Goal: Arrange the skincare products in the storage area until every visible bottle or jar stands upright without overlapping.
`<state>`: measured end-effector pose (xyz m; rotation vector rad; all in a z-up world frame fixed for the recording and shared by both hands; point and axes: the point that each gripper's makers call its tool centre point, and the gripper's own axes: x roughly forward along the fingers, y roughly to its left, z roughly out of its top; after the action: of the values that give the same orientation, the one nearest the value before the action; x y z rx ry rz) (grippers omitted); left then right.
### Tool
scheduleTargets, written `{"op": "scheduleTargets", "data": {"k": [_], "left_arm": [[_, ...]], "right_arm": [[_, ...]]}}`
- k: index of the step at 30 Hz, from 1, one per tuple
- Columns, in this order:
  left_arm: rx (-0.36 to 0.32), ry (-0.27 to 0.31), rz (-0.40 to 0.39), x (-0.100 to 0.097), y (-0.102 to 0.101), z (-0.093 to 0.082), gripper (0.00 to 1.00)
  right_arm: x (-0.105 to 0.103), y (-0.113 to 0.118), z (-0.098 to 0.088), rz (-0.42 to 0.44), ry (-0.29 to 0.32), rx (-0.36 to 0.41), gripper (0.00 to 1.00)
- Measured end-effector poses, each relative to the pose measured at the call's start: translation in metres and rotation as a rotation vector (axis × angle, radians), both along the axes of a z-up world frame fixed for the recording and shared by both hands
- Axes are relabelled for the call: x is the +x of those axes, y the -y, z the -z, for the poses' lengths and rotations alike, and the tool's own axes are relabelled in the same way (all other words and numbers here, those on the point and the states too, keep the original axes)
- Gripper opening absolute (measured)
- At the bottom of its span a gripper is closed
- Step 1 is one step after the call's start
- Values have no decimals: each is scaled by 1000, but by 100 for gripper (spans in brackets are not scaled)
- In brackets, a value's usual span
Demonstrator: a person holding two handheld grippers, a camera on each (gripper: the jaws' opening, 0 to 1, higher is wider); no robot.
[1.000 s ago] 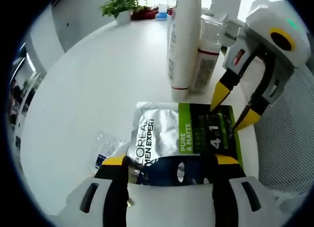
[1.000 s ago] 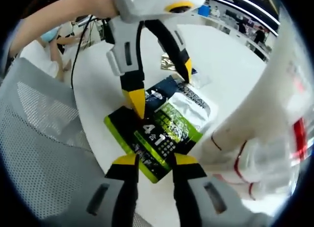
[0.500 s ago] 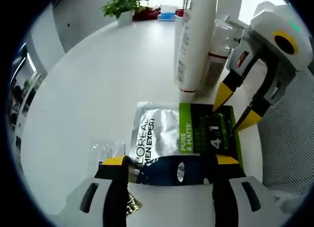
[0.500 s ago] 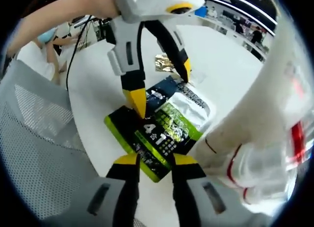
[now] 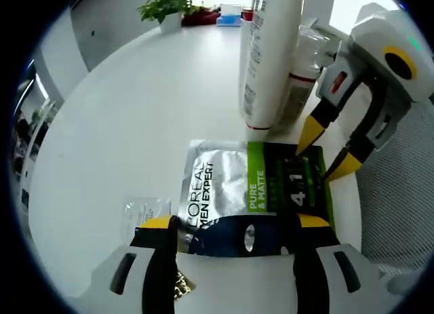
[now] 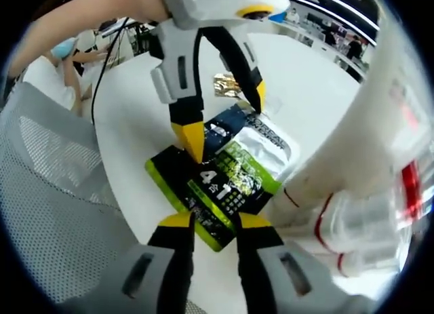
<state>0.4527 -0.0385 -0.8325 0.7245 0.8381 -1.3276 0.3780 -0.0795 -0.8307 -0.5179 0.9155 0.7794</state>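
left gripper (image 5: 232,222) sits low over the near end of a flat sachet (image 5: 254,185), jaws wide apart, one tip each side of the dark end; can't tell if tips touch it. in right gripper view the same gripper (image 6: 224,117) comes down from the top w/ yellow tips at the sachet (image 6: 227,182) far end.

right gripper (image 6: 213,222) is at the opposite, green/black end, jaws close together w/ the sachet edge in the narrow gap; looks pinched but can't tell for sure. in left gripper view it (image 5: 327,150) reaches in from the right, tips at the "4 in 1" end.

sachet lies flat on the bench (image 5: 135,110), silver middle, green band, black end. just beyond it a tall white bottle (image 5: 268,56) stands upright, w/ a clear bottle (image 5: 295,83) w/ red band right behind, touching or nearly so. in right gripper view the white bottle (image 6: 352,158) looms close on the right, blurred.

small clear packet (image 5: 142,211) lies on the bench beside left jaw; a gold foil packet (image 6: 227,87) lies further off behind the left gripper.

bench is white, smooth, curved edge. grey mesh chair (image 6: 61,192) just off the edge by the right gripper. potted plant (image 5: 169,5) at the far end of the bench, red and blue items near it. a person (image 6: 61,56) sits in the background, cable hanging nearby.
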Motion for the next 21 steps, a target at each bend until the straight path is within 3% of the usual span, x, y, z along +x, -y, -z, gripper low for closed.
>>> {"op": "scheduleTargets", "data": {"k": [6, 10, 17, 19, 21], "left_arm": [[-2, 12, -31, -1, -2, -5, 63], [-33, -11, -46, -8, -4, -15, 63], [-26, 23, -78, -13, -15, -26, 64], [-28, 32, -87, -15, -18, -30, 65], [-26, 46, -112, -15, -22, -34, 67]], "right_arm": [[-1, -1, 0, -6, -1, -10, 25], [-1, -1, 0, -9, -5, -8, 25], [0, -1, 0, -15, -1, -17, 25], [7, 1, -5, -24, 58, -42, 31], [2, -3, -7, -22, 28, -2, 30]]}}
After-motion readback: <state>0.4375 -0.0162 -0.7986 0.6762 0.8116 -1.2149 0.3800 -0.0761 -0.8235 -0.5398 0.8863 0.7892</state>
